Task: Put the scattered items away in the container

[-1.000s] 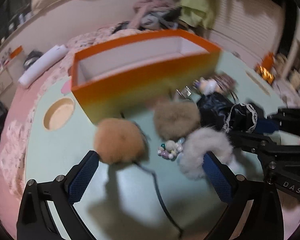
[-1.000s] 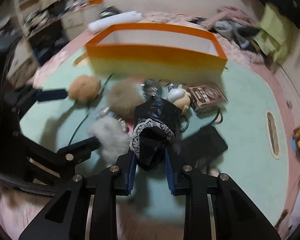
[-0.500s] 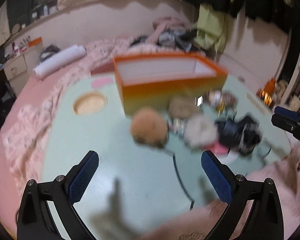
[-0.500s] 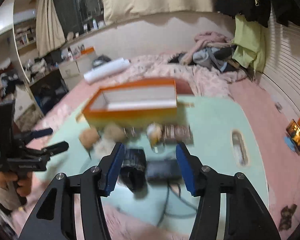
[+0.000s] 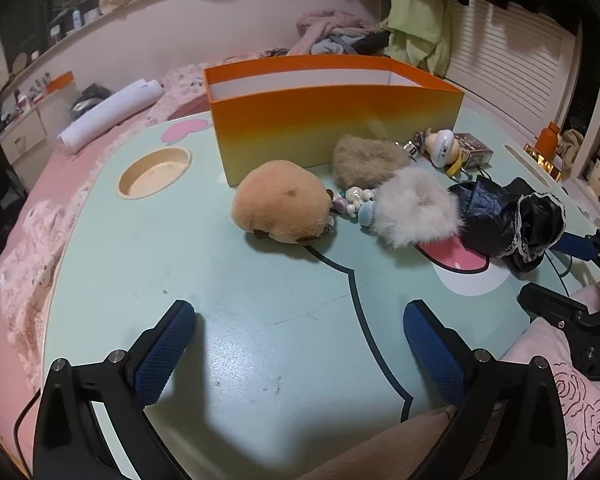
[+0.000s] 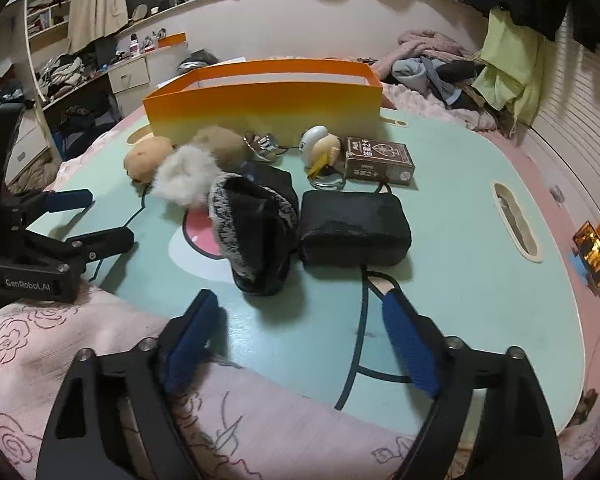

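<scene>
Mint-green desk (image 5: 228, 320) fills most of both views, and your left tool (image 5: 298, 344) hangs wide over its bare lower part with nothing between the blue pads. Up and left of centre in the left wrist view sits the tan plush ball (image 5: 282, 208), with a string of beads (image 5: 352, 204) just to its right, touching the white fluffy scrunchie (image 5: 416, 212). Behind them, the beige furry pouf (image 5: 366, 156) lies against the front wall of the orange box (image 5: 332, 120), which stands in the upper centre. Right of the scrunchie lies the black lace-trimmed cloth (image 6: 256, 224); your right tool (image 6: 300, 348) has just been opening its jaws, and they stand wide below it, clear of the cloth. Further right sit a black pouch (image 6: 354, 224), a duck keychain (image 6: 320, 148) and a brown card box (image 6: 378, 162).
</scene>
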Available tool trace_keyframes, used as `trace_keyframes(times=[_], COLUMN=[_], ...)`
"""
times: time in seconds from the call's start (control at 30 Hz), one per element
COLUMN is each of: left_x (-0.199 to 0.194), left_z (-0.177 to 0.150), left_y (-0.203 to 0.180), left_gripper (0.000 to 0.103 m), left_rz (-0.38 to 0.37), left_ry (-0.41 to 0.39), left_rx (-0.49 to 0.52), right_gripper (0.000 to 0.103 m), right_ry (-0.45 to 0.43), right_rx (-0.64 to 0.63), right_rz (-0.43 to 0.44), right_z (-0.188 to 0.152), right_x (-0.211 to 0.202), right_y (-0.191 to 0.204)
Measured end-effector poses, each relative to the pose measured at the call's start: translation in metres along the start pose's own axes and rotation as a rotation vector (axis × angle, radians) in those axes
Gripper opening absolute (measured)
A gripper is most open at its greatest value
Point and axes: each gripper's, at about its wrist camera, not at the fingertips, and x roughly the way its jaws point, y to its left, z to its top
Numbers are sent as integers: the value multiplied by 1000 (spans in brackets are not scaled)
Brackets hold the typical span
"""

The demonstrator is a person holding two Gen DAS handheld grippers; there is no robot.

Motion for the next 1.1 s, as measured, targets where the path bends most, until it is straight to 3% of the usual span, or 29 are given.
trace_keyframes(times=[0.43,0.57,1.1], left_x=[-1,-1,-1], left_z=[-1,-1,-1], left_y=[-1,-1,0], left_gripper=[103,103,103], left_rz=[-3,-2,0], left_ry=[-7,-8,-8], left_rx=[-3,-5,-7], right_gripper=[88,102,103], right_ry=[1,20,25], right_rx=[-5,18,24], right_rz=[-7,-28,-35], right_z=[1,0,1], right_x=[-2,2,2], right_y=[2,-1,-6])
